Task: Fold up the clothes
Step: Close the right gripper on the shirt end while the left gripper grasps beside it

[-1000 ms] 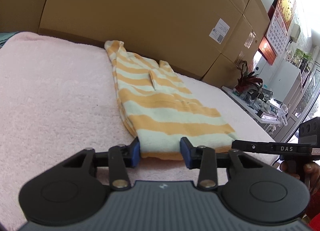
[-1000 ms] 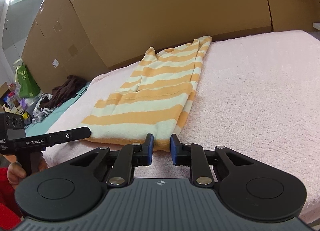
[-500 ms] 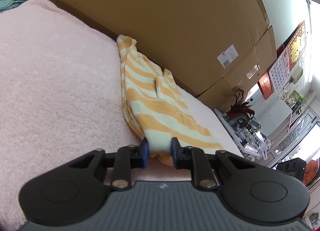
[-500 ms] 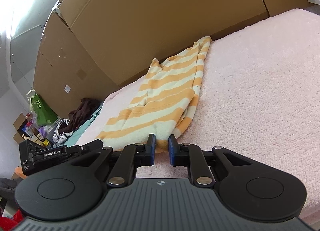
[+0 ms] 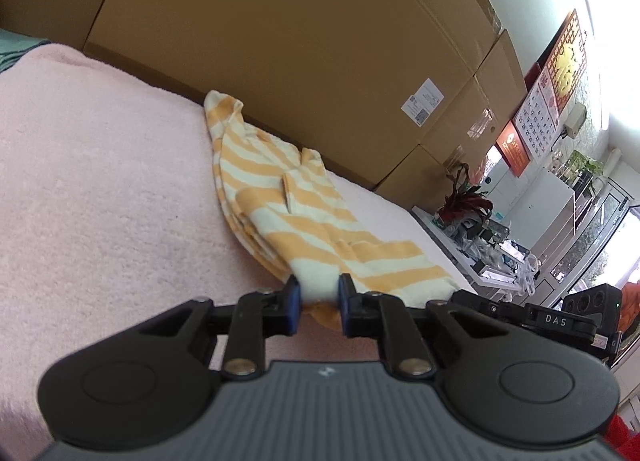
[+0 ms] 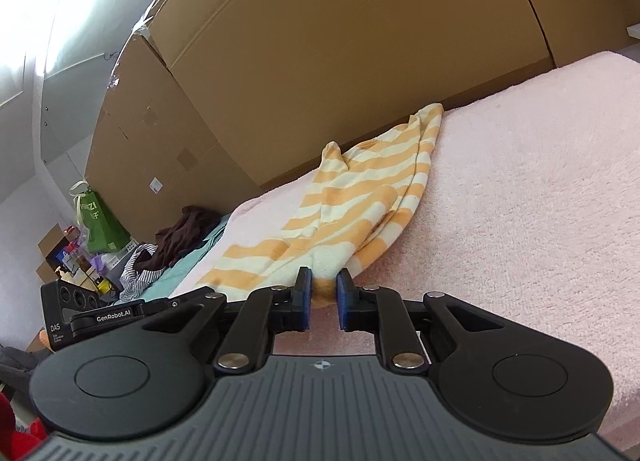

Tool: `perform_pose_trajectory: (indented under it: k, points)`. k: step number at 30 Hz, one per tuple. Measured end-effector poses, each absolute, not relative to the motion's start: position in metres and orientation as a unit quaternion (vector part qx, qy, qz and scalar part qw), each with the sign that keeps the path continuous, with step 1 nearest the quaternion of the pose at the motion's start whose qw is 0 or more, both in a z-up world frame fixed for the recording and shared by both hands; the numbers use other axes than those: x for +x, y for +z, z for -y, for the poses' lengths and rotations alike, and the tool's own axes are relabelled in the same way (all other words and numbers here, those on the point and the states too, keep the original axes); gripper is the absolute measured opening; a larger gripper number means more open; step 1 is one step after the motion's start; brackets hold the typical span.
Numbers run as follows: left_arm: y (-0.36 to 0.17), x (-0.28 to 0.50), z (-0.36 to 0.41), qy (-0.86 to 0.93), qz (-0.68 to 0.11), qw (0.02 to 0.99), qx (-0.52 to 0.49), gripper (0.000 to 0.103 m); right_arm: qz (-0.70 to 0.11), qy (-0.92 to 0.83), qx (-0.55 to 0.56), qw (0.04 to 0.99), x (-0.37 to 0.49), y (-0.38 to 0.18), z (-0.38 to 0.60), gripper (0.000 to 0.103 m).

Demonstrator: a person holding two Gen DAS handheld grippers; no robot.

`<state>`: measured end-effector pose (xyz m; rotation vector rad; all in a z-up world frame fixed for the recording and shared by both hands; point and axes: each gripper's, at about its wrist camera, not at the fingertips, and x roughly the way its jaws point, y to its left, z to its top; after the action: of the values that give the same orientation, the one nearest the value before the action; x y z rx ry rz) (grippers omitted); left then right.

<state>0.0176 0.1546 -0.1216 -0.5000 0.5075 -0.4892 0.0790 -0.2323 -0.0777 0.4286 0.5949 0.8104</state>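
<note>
Left gripper (image 5: 319, 303): jaws have just been closing, now pinched on the near hem of the shirt (image 5: 296, 213), at one corner. Right gripper (image 6: 323, 298): jaws narrow, clamped on the same hem at the other corner. Shirt is a striped orange-and-cream top lying lengthwise on the pink blanket (image 5: 100, 197), already narrowed to a strip, hem end bunched and lifting off the blanket, far end reaching the cardboard boxes (image 5: 304, 41) behind it. Step looks like: both hem corners gripped, start of the lengthwise fold. Next move probably needs both hands raising together and carrying the hem toward the boxes end, level, then laying it down square.
</note>
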Motion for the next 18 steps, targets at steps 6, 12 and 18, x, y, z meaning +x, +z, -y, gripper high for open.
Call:
perform_pose_trajectory:
  k: [6,12,18]
  points:
    - [-0.116,-0.005,-0.154,-0.255,-0.264,0.900,-0.237,0.012,-0.292,0.416,0.187,0.841,0.060,-0.073,0.243,0.014]
    - [-0.127,0.000,-0.154,-0.249,-0.288,0.885,-0.270,0.012,-0.330,0.406,0.203,0.828,0.060,-0.086,0.245,0.014]
    - [-0.106,0.016,-0.159,-0.236,-0.266,0.886,-0.297,0.012,-0.305,0.410,0.250,0.823,0.070,-0.075,0.247,0.014]
